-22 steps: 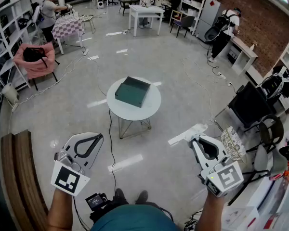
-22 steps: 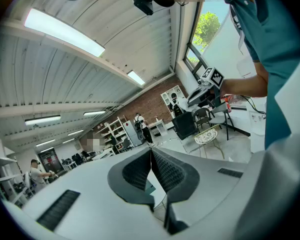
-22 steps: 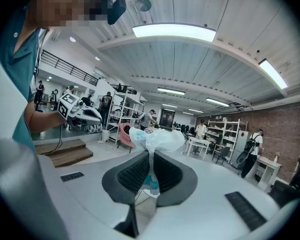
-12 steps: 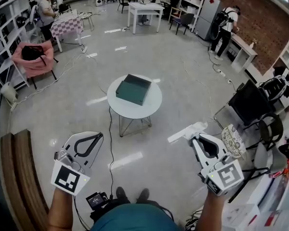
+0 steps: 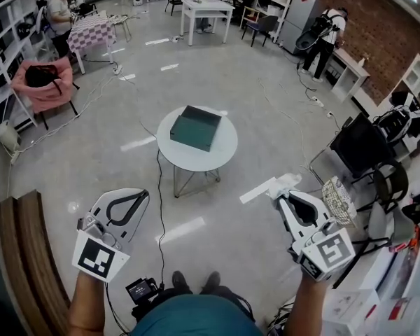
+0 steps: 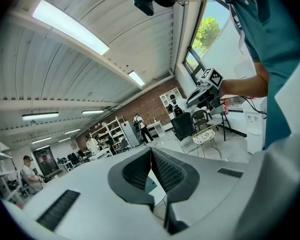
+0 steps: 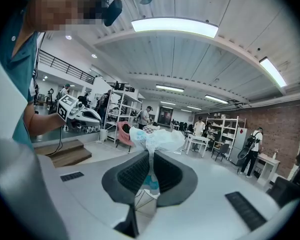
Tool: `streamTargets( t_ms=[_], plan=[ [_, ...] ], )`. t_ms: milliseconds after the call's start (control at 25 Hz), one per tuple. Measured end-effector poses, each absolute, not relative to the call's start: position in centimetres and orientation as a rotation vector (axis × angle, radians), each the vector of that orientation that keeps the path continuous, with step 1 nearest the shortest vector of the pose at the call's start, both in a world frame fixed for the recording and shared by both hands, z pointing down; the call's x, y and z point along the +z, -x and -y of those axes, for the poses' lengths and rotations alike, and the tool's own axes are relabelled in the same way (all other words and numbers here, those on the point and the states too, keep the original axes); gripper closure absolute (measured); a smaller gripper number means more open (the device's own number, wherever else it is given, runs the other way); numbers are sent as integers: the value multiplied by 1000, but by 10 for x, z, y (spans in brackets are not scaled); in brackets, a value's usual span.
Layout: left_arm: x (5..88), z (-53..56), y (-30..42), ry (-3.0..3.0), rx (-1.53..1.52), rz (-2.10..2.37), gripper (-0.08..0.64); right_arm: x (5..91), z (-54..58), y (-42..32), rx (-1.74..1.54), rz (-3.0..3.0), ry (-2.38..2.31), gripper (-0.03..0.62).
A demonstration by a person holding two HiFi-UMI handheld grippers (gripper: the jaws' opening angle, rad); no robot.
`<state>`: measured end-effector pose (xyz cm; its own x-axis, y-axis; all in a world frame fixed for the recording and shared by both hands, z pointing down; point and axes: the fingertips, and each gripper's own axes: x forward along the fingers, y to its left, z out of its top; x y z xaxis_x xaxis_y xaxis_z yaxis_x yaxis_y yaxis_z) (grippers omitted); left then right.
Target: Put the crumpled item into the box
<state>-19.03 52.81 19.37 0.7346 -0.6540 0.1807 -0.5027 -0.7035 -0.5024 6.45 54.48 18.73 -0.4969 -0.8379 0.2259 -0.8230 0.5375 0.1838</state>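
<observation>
A dark green box (image 5: 194, 128) lies on a round white table (image 5: 220, 152) in the middle of the floor, well ahead of both grippers. My right gripper (image 5: 278, 197) is shut on a crumpled white plastic item (image 5: 269, 187), which juts out left of its tips. In the right gripper view the crumpled item (image 7: 157, 138), white with some blue, bulges beyond the right gripper (image 7: 151, 156). My left gripper (image 5: 145, 196) is held at the lower left, shut with nothing in it. In the left gripper view the left gripper (image 6: 151, 153) has its pads together.
A black cable (image 5: 159, 208) runs across the floor from the table toward my feet. A wooden bench (image 5: 21, 257) stands at the left. A wicker stool (image 5: 338, 200) and dark chairs (image 5: 357, 149) crowd the right. People work at tables and shelves far back.
The room has slid slightly upward in the head view. Both grippers keep their places, and the right one still holds the crumpled item.
</observation>
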Motion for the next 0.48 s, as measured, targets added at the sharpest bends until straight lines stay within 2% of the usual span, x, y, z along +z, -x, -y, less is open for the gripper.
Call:
streamTargets(
  t_ms=[480],
  plan=[
    [197, -502, 227, 2523, -461, -879, 540, 184, -512, -18, -63, 2516, -1367, 537]
  ],
)
